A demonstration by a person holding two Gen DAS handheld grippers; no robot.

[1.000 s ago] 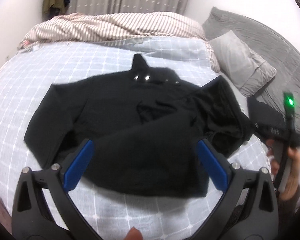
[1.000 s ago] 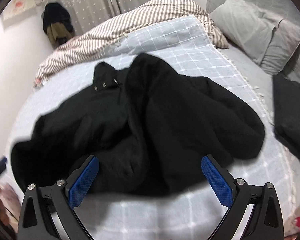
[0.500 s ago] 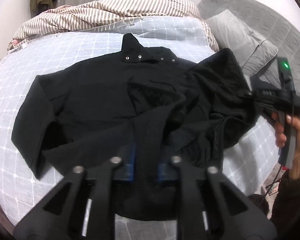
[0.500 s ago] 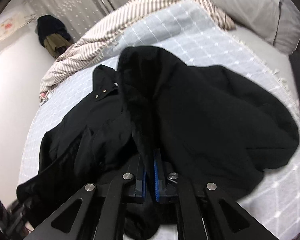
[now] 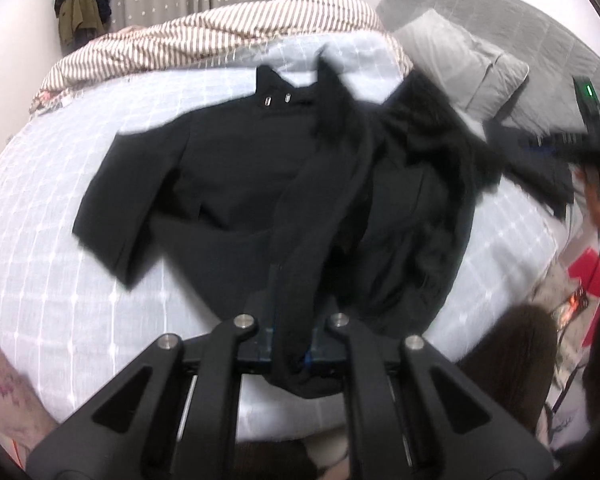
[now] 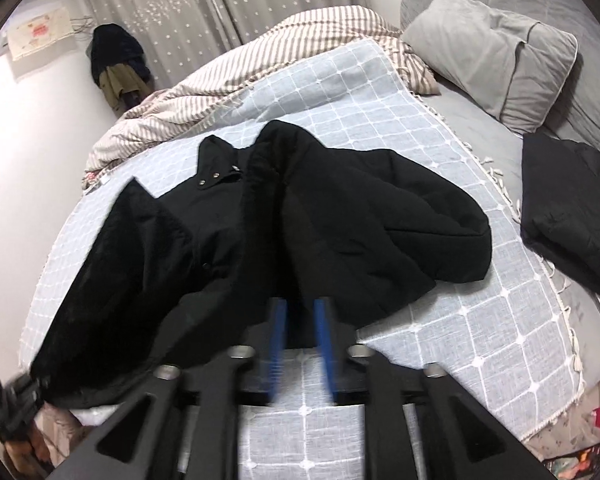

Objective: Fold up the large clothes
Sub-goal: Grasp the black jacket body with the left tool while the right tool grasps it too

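Your left tool [image 5: 291,350] is clamped tight on the jacket [image 5: 236,184] — a dark fold of the front edge runs down between the blue pads and bunches up under them. The jacket lies spread over the checked blanket [image 5: 52,208] on the bed, collar snaps pointing at the striped duvet [image 5: 204,36], one sleeve out flat to the left of that view.

Your right tool [image 6: 300,332] is a different story. Its jaws have just been opening and now stand partly apart — the blue pads show a clear gap, with the jacket hem right at the tips, but the blur makes it hard to say if cloth is actually pressed between them. From the right camera the jacket's right half is humped up in a thick fold, and a second dark garment [image 6: 572,208] lies apart on the grey sheet beside the pillow [image 6: 496,52].
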